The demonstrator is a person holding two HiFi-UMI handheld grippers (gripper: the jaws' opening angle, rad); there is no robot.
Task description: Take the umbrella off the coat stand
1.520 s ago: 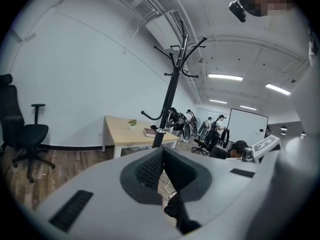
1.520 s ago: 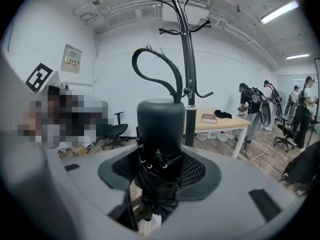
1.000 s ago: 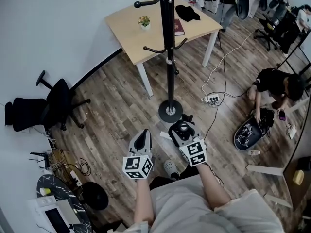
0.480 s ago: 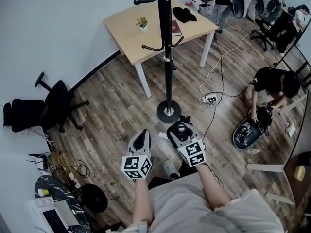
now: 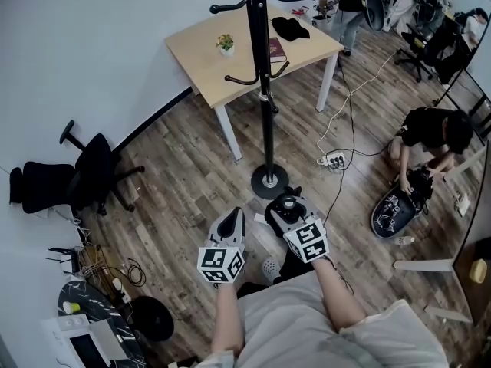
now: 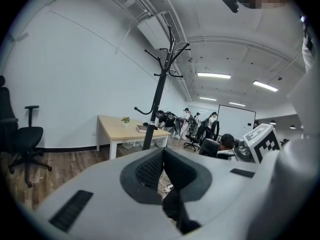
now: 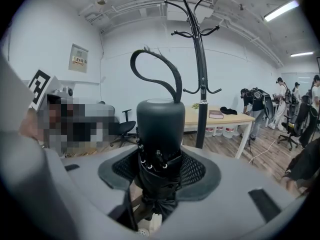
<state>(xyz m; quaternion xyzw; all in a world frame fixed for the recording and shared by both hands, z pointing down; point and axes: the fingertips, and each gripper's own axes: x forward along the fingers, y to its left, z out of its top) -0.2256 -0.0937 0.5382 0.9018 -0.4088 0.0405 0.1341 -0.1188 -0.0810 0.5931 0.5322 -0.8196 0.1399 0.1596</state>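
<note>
The right gripper has its jaws clamped on the folded black umbrella. The pads press the bunched canopy just behind the handle cap, and the strap loops up above them. Beyond the jaws, slightly to the right, rises the coat stand, well apart, so the umbrella looks already off it. The left gripper has its jaws together on nothing. The squeeze should stay firm, with the strap carried clear of the hooks.

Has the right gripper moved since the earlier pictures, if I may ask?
No. The right gripper, gripping the umbrella, keeps the same spot just below the stand base in the head view.
</note>
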